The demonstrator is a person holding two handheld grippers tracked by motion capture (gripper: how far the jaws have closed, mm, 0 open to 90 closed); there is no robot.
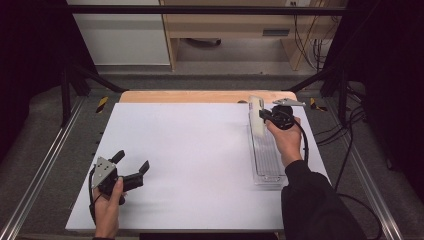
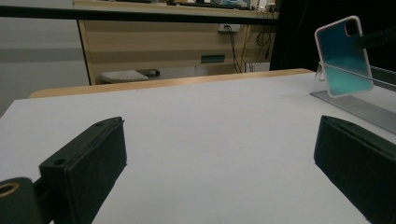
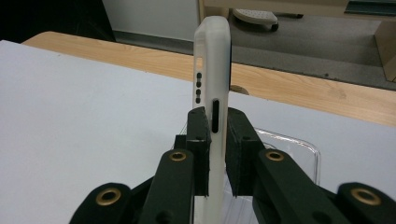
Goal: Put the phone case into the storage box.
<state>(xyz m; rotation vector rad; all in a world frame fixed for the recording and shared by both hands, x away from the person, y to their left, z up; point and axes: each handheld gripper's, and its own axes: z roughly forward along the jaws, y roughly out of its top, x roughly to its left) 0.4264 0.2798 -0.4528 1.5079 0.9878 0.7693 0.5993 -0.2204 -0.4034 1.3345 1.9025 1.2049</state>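
A phone case (image 1: 256, 120), white-rimmed with a teal inner face (image 2: 344, 56), is held upright above the far end of a long clear plastic tray (image 1: 267, 160). My right gripper (image 1: 264, 116) is shut on it, and in the right gripper view the jaws pinch the case's edge (image 3: 212, 79) with its port cut-outs facing the camera. My left gripper (image 1: 131, 164) stands open near the sheet's front left corner, its pads (image 2: 86, 161) wide apart with nothing between them.
A white sheet (image 1: 195, 165) covers the table, with a wooden strip (image 1: 205, 96) at its far edge. Metal rails (image 1: 40, 170) run along both sides. A wooden cabinet (image 1: 240, 30) and cables stand beyond the table.
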